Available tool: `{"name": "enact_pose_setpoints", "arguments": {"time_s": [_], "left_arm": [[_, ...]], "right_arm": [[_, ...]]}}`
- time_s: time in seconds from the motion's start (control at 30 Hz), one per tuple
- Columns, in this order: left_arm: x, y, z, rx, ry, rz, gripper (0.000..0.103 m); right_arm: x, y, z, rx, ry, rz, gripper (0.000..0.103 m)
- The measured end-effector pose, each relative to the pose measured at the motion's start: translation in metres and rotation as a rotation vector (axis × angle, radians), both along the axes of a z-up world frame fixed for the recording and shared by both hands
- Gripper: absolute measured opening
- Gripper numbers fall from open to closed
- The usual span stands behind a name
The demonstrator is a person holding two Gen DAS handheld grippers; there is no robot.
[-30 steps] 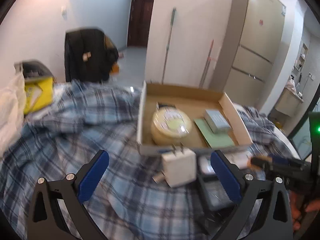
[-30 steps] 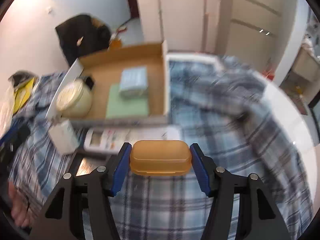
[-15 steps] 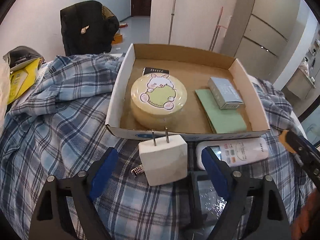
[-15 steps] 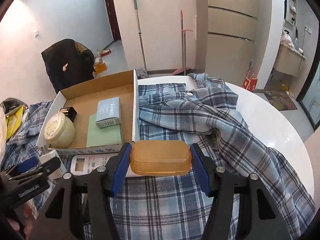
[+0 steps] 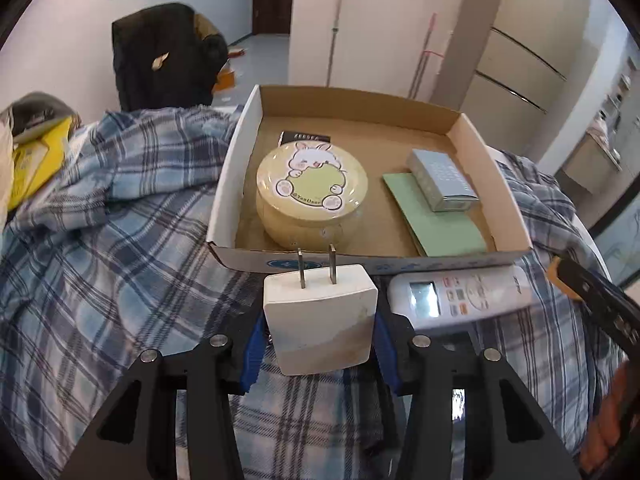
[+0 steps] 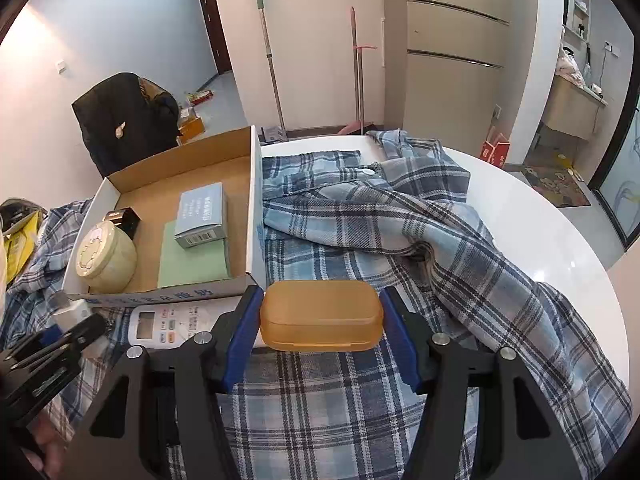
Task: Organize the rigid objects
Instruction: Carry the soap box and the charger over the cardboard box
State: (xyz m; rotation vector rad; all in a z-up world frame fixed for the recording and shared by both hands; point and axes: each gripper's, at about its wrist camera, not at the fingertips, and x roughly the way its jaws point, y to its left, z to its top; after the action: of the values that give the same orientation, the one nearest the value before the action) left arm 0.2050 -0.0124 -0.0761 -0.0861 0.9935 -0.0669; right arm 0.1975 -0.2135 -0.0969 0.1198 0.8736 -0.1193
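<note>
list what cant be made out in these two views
- Black box, left wrist view: the round tin hides most of it, and its label is too small to read.
- Remote, right wrist view: the right gripper and its orange case cover one end.
- Green pad, both views: the grey box lies on part of it.
- Charger, left wrist view: whether the closing pads already touch it is unclear.

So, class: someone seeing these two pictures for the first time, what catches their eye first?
Likely the white plug adapter with the left gripper closing its jaws on it, and the amber case clamped in the right gripper. Behind both sits the cardboard box holding a round bunny tin.
</note>
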Motion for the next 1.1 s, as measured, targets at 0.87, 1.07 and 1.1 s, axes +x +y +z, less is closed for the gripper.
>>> {"name": "enact_pose_setpoints", "arguments": {"time_s": [0.87, 1.07, 1.1], "left_arm": [[-0.026, 0.028, 0.147, -0.106, -0.319, -0.048, 0.049], [-0.013, 0.011, 0.188, -0.094, -0.423, -0.073, 0.049], [-0.01, 0.01, 0.187, -0.105, -0.42, -0.082, 0.049]], "right_arm": [[0.008, 0.037, 0.096, 0.005, -0.09, 0.107, 0.059], [0.034, 0.052, 0.097, 0.042, -0.088, 0.128, 0.059], [0.039, 0.056, 0.093, 0.04, -0.077, 0.141, 0.059]]}}
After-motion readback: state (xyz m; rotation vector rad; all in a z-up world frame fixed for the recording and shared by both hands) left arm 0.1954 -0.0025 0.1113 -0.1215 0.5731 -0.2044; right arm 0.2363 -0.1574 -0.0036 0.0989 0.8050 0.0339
